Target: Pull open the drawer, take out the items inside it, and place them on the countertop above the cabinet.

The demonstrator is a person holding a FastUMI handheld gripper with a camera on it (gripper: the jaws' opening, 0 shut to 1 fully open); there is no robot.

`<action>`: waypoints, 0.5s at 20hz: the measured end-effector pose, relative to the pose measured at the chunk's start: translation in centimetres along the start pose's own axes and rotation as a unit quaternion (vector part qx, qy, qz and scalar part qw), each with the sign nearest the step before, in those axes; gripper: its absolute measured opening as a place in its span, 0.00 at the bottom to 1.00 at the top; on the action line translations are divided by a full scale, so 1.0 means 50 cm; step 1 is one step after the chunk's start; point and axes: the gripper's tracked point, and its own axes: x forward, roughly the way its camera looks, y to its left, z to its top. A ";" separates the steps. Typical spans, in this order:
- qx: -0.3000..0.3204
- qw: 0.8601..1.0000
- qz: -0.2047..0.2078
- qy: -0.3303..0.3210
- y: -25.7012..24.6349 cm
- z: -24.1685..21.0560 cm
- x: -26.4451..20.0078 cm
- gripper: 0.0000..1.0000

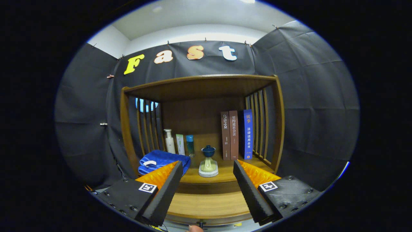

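Status: task judged barely begun; nothing taken out yet. Gripper (pixel 206 180): fingers spread wide, nothing held. Drawer (pixel 206 201): below the fingers, open/closed n/k; knob (pixel 201 223) at its lower edge. Countertop (pixel 225 172) beyond the fingers, occupied by: towel (pixel 161 159), bottles (pixel 169 141), small cup on stand (pixel 208 161), books (pixel 236 135). Free space ltd.

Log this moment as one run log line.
gripper: open, holding nothing | ahead: wooden cabinet, blue towel, ornament, three books | drawer: not yet pulled

Staged home booth — wooden shelf (pixel 206 84), books (pixel 236 135), toiletries (pixel 169 141)
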 end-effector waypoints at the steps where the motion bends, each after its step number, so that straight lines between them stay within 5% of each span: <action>1: 0.003 1.000 0.006 -0.012 0.005 -0.013 -0.029 0.99; 10: -0.015 1.000 0.019 -0.014 0.016 -0.257 -0.164 1.00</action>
